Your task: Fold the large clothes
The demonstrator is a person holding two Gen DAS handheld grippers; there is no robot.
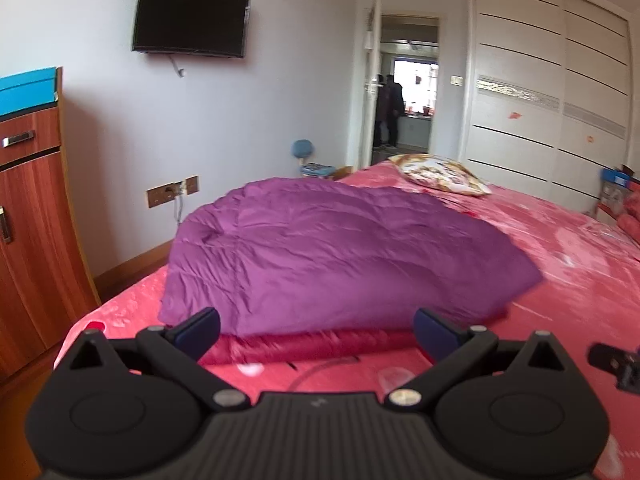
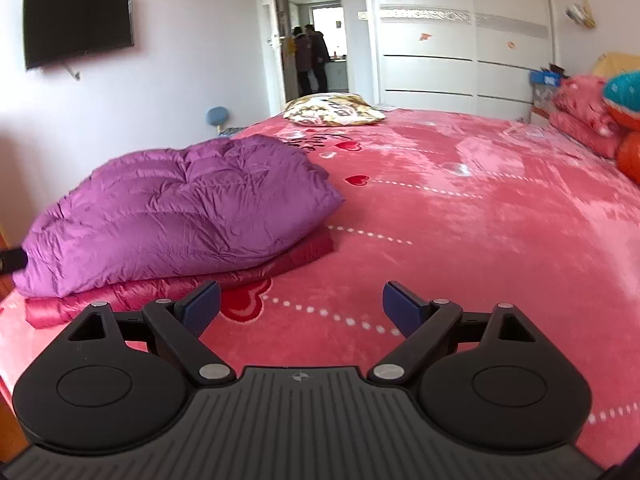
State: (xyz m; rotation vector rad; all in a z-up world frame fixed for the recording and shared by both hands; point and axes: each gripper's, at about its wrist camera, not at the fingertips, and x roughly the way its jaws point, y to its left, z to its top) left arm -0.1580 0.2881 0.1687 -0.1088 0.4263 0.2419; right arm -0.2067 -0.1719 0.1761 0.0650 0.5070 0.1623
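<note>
A puffy purple down garment point(image 1: 332, 252) lies folded in a mound on the pink bed point(image 1: 560, 280), with its dark red lining point(image 1: 304, 344) showing along the near edge. My left gripper point(image 1: 316, 330) is open just short of that edge, with nothing between its fingers. In the right wrist view the same purple garment point(image 2: 180, 208) lies to the left, its red layer point(image 2: 168, 288) underneath. My right gripper point(image 2: 300, 308) is open over bare bedspread, to the right of the garment. The tip of the right gripper point(image 1: 616, 360) shows at the right edge of the left wrist view.
A patterned pillow point(image 2: 334, 110) lies at the far end of the bed and pink pillows point(image 2: 588, 120) at the right. A wooden cabinet point(image 1: 32, 220) stands left of the bed. A wall TV point(image 1: 190, 14), a wardrobe point(image 1: 552, 92) and two people in a doorway point(image 2: 312, 56) are beyond.
</note>
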